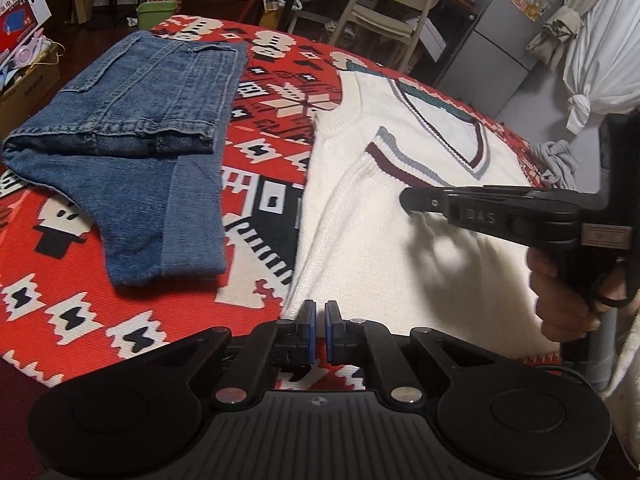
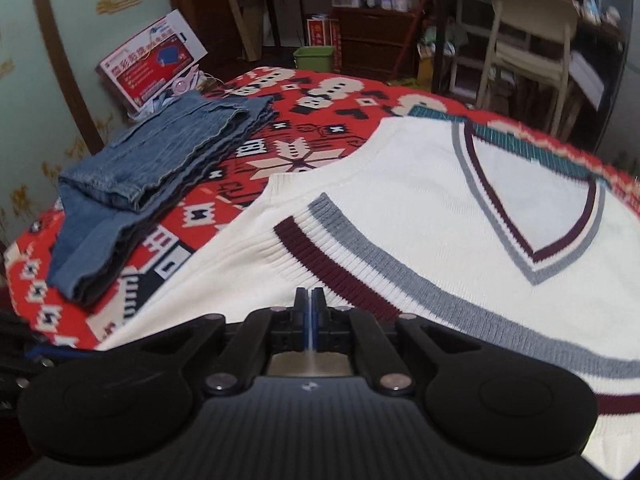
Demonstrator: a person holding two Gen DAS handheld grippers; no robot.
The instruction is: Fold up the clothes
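A white knit vest (image 1: 360, 248) (image 2: 400, 184) with maroon and grey stripes lies on the red patterned cover (image 1: 80, 280) (image 2: 320, 120). Its striped hem is folded up toward the V-neck. Folded blue jeans (image 1: 132, 120) (image 2: 160, 168) lie to its left. My left gripper (image 1: 320, 310) sits at the vest's near left edge, its blue pads almost together with nothing seen between them. My right gripper (image 1: 406, 200) (image 2: 309, 296) is shut and hovers just over the vest beside the maroon hem stripe, casting a shadow on the knit. A hand (image 1: 560, 300) grips its handle.
Beyond the far edge of the cover stand a pale wooden chair (image 1: 392, 0) (image 2: 528, 40), a green bin (image 1: 156, 10) (image 2: 314, 56) and a grey fridge (image 1: 516, 20). A printed box (image 2: 152, 64) leans at the back left. A grey cloth (image 1: 560, 160) lies off the right edge.
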